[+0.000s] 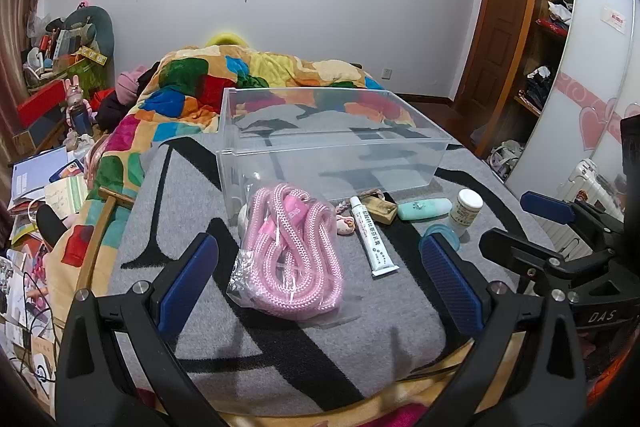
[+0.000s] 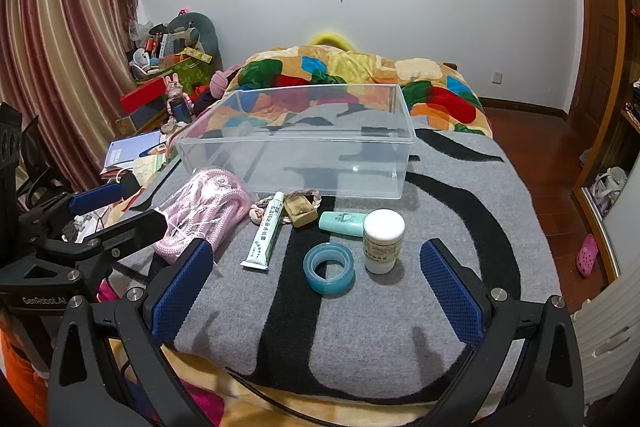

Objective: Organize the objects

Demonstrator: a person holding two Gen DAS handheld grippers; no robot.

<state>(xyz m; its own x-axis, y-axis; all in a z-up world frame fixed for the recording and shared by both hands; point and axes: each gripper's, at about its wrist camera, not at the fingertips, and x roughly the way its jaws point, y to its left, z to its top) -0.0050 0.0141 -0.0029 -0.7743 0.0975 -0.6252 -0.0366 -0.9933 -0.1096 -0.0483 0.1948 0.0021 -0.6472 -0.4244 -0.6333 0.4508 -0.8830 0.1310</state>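
A clear plastic bin (image 1: 332,147) (image 2: 296,151) stands empty on the grey-and-black blanket. In front of it lie a bagged pink rope (image 1: 290,251) (image 2: 204,215), a white ointment tube (image 1: 372,241) (image 2: 264,231), a small tan block (image 1: 380,209) (image 2: 300,213), a mint tube (image 1: 424,207) (image 2: 342,223), a white jar (image 1: 464,209) (image 2: 382,241) and a blue tape roll (image 2: 329,267) (image 1: 442,231). My left gripper (image 1: 316,287) is open, straddling the rope bag from the near side. My right gripper (image 2: 316,291) is open, just short of the tape roll and jar.
A colourful quilt (image 1: 256,83) is heaped behind the bin. Cluttered boxes and papers (image 1: 48,147) lie to the left of the bed. A wardrobe and wooden floor (image 2: 560,195) are on the right. The bed's near edge lies just under the grippers.
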